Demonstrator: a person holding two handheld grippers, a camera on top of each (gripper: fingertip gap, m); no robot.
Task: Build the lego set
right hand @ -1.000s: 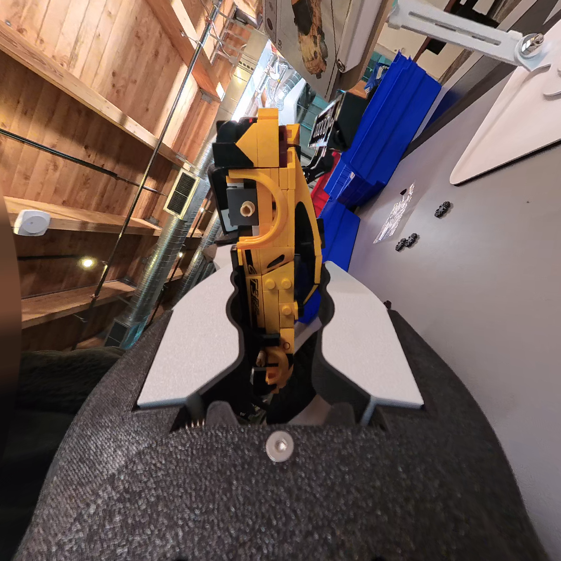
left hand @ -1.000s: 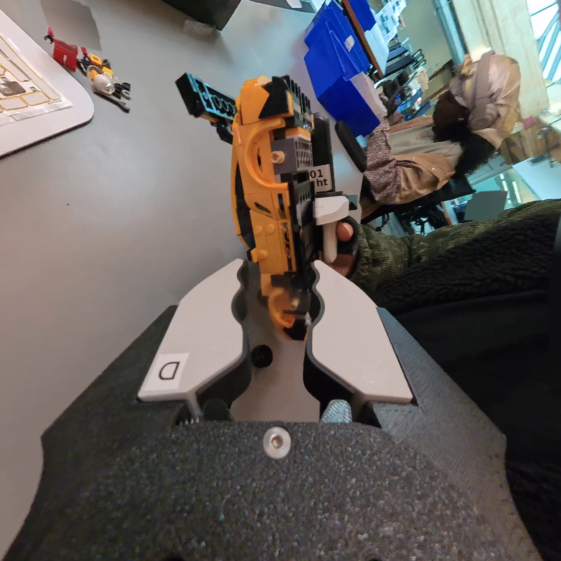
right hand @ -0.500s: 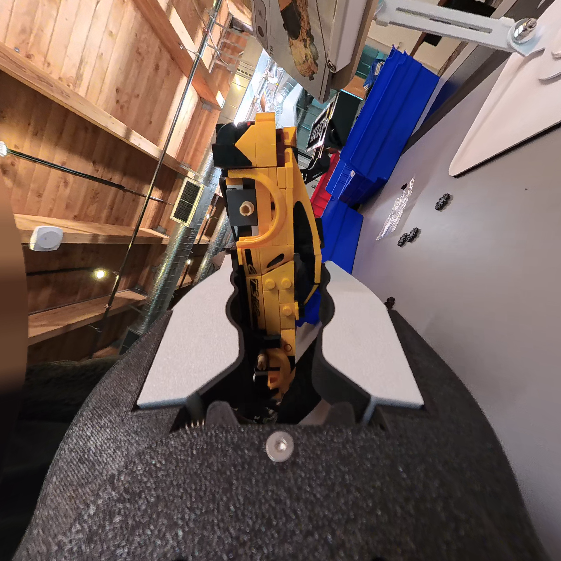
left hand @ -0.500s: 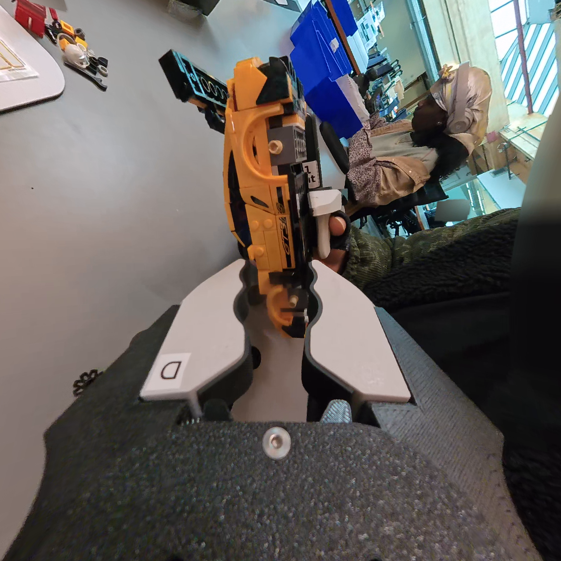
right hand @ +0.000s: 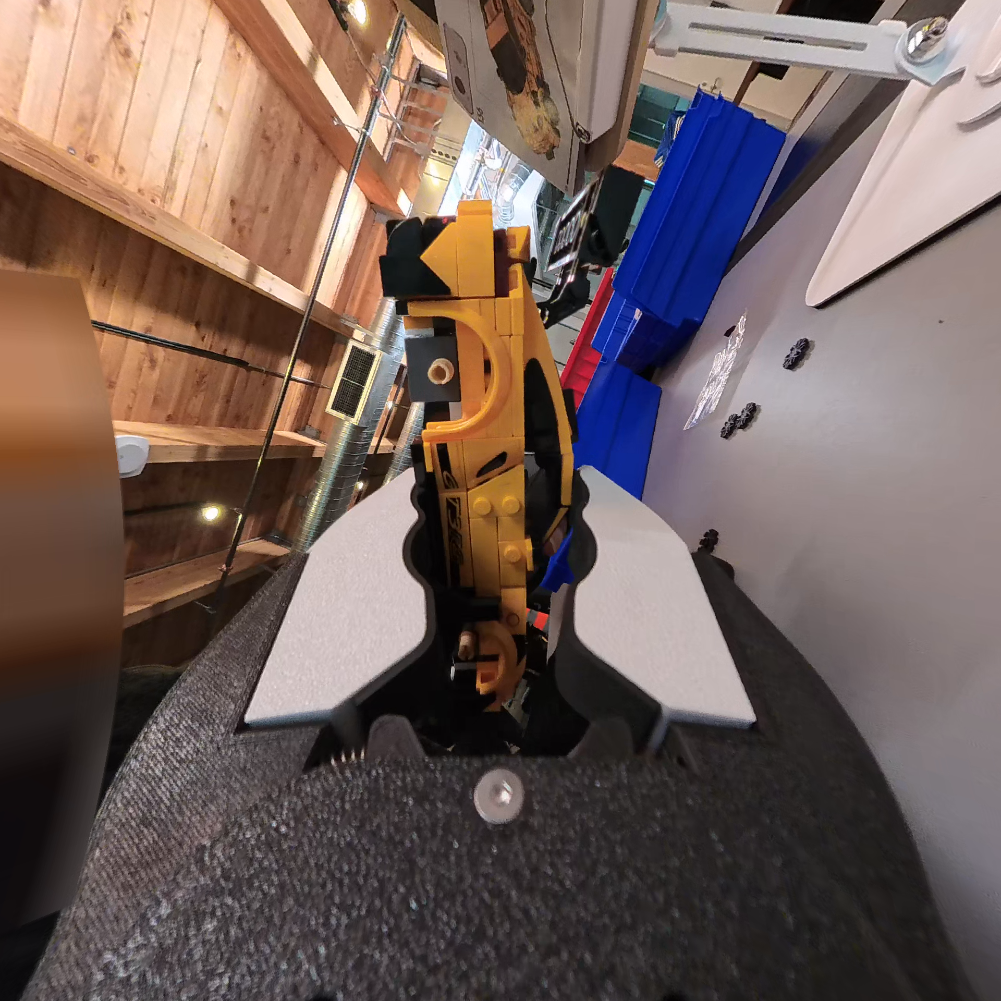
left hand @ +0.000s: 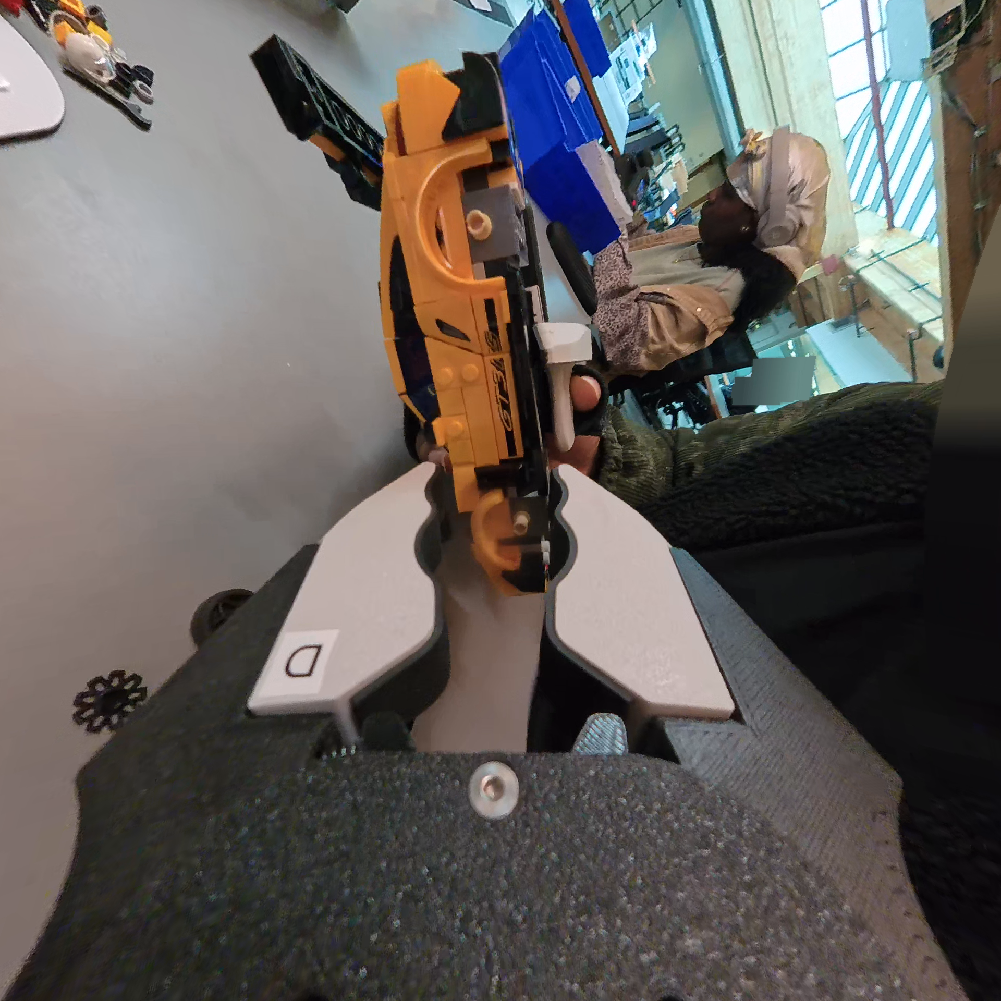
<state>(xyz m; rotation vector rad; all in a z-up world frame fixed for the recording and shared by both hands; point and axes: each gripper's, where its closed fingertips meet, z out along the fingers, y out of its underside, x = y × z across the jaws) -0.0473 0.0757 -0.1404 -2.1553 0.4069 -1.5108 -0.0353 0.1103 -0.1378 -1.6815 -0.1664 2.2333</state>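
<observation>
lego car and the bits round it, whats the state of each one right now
yellow and black lego car: held off the grey table, no wheels on the axle pins
left tool: shut on the car's end
right tool: shut on the car
loose black spoked wheel rim: lying flat on the grey table
loose black rubber tyre: on the table, unfitted

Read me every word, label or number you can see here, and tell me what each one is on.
I can't quote writing, but here is where it stands.
White sticker on the left gripper: a single black letter.
Yellow car: black lettering low on its side.
Black plate behind the car: pale characters, blurred.
Box overhead: print too small to read.
</observation>
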